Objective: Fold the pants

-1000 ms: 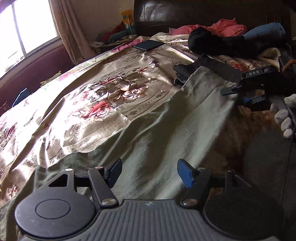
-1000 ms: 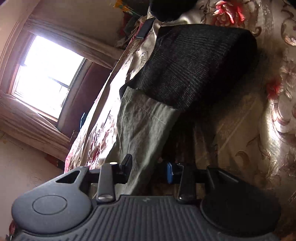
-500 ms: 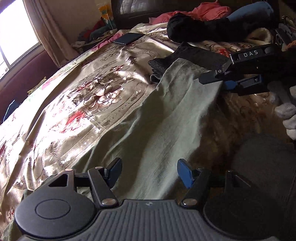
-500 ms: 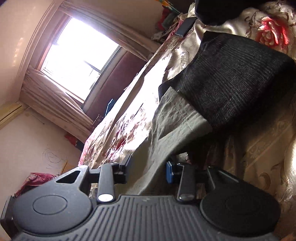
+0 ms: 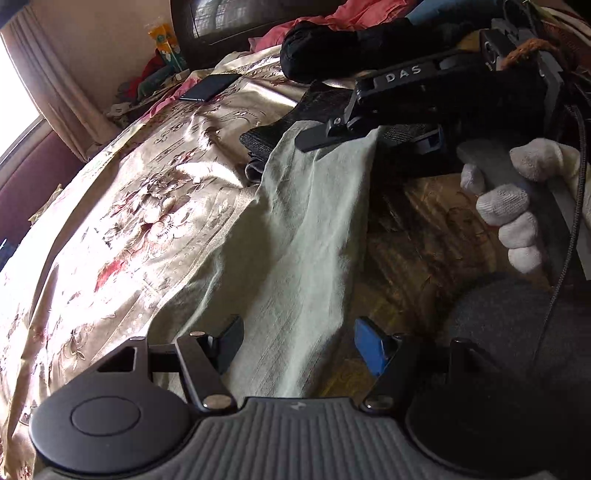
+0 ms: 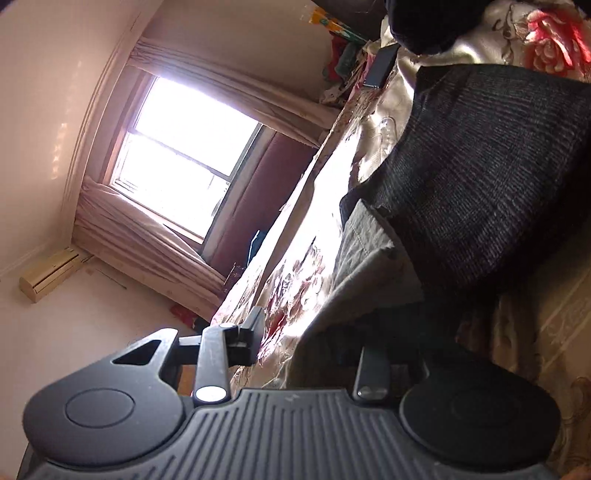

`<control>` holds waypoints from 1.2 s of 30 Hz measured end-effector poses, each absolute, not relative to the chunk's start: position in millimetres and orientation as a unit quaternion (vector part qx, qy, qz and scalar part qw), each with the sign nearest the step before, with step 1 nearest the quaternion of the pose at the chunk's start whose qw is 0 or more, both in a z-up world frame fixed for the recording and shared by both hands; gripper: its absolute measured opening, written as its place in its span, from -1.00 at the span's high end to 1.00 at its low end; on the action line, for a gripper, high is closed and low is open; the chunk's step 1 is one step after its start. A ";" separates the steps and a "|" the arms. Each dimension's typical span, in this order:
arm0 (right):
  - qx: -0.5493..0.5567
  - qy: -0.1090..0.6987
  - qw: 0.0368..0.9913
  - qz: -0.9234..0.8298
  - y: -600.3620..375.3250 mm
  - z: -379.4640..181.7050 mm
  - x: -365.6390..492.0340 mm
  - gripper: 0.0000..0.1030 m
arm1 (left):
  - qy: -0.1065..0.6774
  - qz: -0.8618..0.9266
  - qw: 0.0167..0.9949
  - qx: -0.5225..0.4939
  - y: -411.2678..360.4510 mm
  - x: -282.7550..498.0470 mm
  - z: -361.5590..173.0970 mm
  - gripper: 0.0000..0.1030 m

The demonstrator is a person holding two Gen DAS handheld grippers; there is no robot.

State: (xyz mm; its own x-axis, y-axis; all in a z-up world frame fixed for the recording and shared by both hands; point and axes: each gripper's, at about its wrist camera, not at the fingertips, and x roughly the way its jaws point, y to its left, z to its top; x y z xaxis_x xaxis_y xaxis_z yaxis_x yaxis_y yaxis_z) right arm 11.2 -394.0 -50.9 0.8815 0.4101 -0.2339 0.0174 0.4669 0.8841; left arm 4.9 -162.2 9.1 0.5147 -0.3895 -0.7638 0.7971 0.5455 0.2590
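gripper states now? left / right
Left gripper: open, green pants lie between its fingers, not pinched.
Right gripper: holding the pants' far edge.

Bed [image 5: 122,229] with floral gold cover; on it green pants [image 5: 295,221], dark knit garment [image 6: 480,166], phone [image 5: 210,86]

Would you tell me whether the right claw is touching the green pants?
Touching: the left wrist view shows the right claw pinching the lifted edge of the green pants.

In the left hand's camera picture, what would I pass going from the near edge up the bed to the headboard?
Left gripper → olive-green pants → dark knitted garment → dark phone → dark headboard.
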 end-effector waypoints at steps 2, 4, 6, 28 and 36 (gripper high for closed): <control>0.499 0.237 0.826 0.111 -387.1 -55.6 22.0 0.29 | 0.328 -0.367 0.817 0.301 -161.3 6.6 9.5 -0.54; 0.489 0.243 0.833 0.088 -384.7 -49.9 21.8 0.92 | 0.340 -0.368 0.816 0.287 -161.4 11.8 5.4 -0.56; 0.495 0.215 0.839 0.071 -392.3 -38.6 9.6 0.92 | 0.363 -0.372 0.810 0.272 -160.9 14.3 -2.4 -0.56; 0.172 0.235 0.951 0.102 -212.6 101.2 51.1 0.93 | 0.358 -0.264 0.893 0.074 41.8 17.2 25.6 -0.63; 0.021 0.287 0.912 0.292 0.4 81.1 86.5 0.93 | 0.353 -0.123 0.928 -0.006 169.2 -2.6 26.8 -0.68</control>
